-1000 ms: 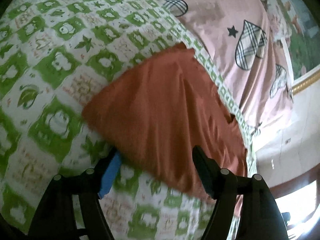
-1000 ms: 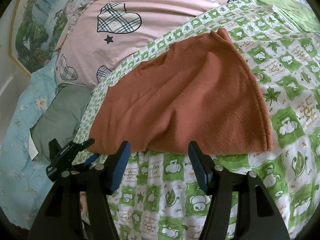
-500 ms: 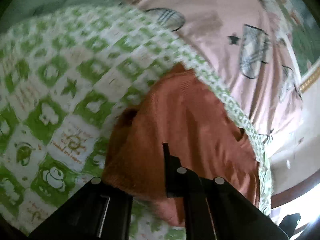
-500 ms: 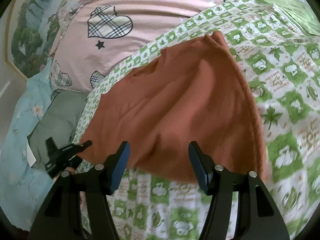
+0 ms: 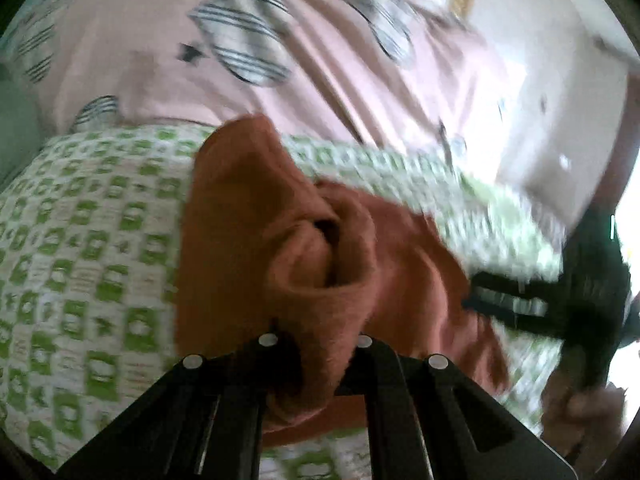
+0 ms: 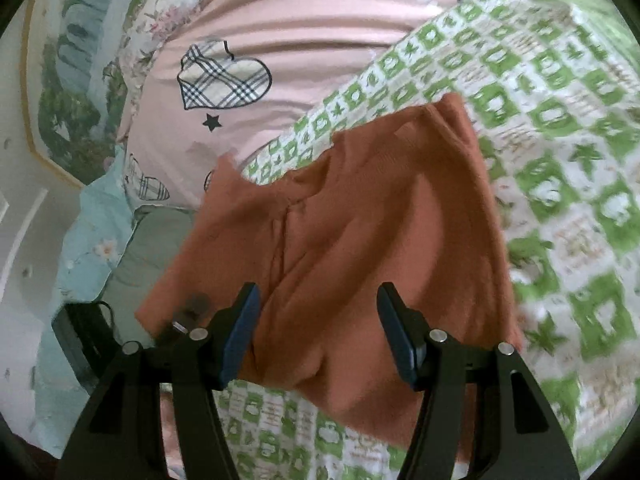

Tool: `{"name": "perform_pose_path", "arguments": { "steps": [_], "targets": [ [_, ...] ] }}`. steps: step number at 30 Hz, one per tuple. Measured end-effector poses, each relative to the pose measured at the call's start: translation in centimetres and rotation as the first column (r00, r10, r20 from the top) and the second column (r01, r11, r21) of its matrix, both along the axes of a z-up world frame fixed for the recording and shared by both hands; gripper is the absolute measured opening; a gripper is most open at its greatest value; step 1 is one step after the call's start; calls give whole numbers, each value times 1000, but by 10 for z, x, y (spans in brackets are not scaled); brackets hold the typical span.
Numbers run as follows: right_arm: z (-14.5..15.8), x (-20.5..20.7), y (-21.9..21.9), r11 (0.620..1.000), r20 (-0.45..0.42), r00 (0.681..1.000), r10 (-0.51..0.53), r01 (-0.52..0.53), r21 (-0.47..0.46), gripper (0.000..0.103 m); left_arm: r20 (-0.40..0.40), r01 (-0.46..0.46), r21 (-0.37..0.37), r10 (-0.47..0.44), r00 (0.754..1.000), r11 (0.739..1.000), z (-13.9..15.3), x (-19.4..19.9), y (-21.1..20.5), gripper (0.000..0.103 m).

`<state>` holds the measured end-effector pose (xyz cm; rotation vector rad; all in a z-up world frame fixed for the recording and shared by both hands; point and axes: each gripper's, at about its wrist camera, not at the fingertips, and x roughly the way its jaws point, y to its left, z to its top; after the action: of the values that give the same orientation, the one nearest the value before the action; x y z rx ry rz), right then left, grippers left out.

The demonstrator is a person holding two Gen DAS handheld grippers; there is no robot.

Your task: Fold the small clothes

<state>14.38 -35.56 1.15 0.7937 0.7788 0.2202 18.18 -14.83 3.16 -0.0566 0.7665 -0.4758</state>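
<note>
A rust-orange knit garment lies on a green-and-white checked blanket. My left gripper is shut on a bunched edge of it; the cloth rises from the blanket in a curled fold between the jaws. This view is blurred by motion. In the right wrist view the garment has its left side lifted off the blanket. My right gripper hovers open over the garment's near hem, with nothing pinched. The right gripper also shows at the right of the left wrist view, held by a hand.
A pink duvet with plaid hearts lies beyond the blanket. A grey-green pillow and pale blue floral bedding sit at the left. A black device lies at the bed's left edge. A framed landscape picture hangs behind.
The left gripper has shut on the garment's edge, lifted it and swung across, rolling as it went. The garment's side now stands up in a fold. The right gripper moved closer over the hem.
</note>
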Motion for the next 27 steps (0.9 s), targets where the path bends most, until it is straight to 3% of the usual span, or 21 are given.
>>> {"name": "perform_pose_path", "arguments": {
  "steps": [5,16,17,18,19,20,27],
  "targets": [
    [-17,37,9,994,-59,994,91,-87,67,69,2,29,88,-29,1000,996,-27,-14,-20,5],
    [-50,137,51,945,-150,956,254,-212,249,71,17,-15,-7,15,1000,1000,-11,-16,4,5],
    [-51,143,54,941,-145,954,263,-219,259,66,24,-14,-4,14,1000,1000,-9,-17,4,5],
    [-49,147,55,945,-135,959,249,-211,249,42,28,-13,3,12,1000,1000,-7,-18,3,5],
    [-45,150,56,946,-120,961,248,-214,245,28,31,-12,11,12,999,1000,-6,-18,2,5],
    [-40,149,54,946,-103,965,243,-212,244,27,34,-12,14,11,999,1000,-4,-19,1,5],
    [31,101,15,991,59,989,134,-134,-14,20,75,58,30,-60,995,998,19,-33,-46,5]
  ]
}}
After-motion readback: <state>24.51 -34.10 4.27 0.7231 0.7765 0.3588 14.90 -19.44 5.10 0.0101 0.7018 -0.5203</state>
